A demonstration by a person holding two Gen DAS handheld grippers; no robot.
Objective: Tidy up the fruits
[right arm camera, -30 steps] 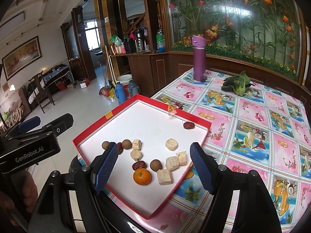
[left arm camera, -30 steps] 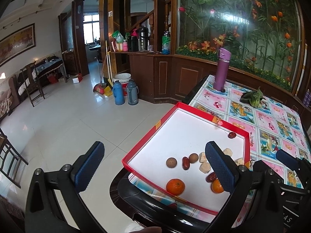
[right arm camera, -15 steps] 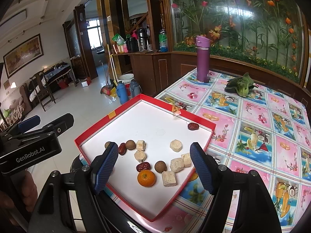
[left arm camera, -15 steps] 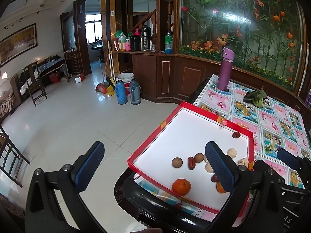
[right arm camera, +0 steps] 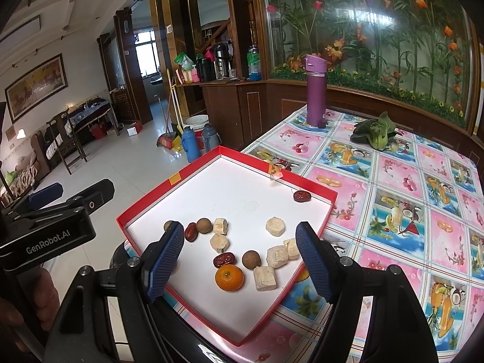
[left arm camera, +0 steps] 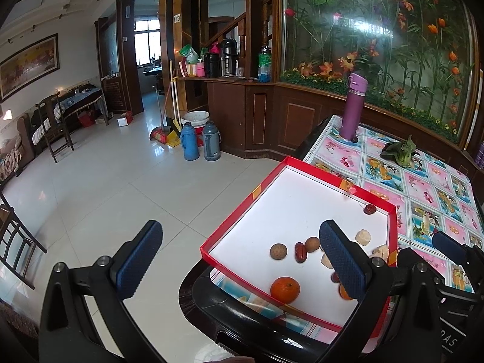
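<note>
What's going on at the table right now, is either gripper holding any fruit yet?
Not yet. A person holds both grippers over the red tray at the table's corner. The left gripper and the right gripper are both open and empty. The fruit lies loose in the tray: an orange, red dates, brown round longans and pale cut chunks. One date sits apart by the far rim. Sorting looks not yet begun.

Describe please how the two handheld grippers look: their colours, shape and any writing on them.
Both grippers have glossy black plastic frames with silver screws and two long fingers ending in dark blue, dimpled rubber pads. The left gripper carries white "GenRobot.AI" lettering on its side. The right gripper has the same build; white letters are partly visible on its body.
</note>
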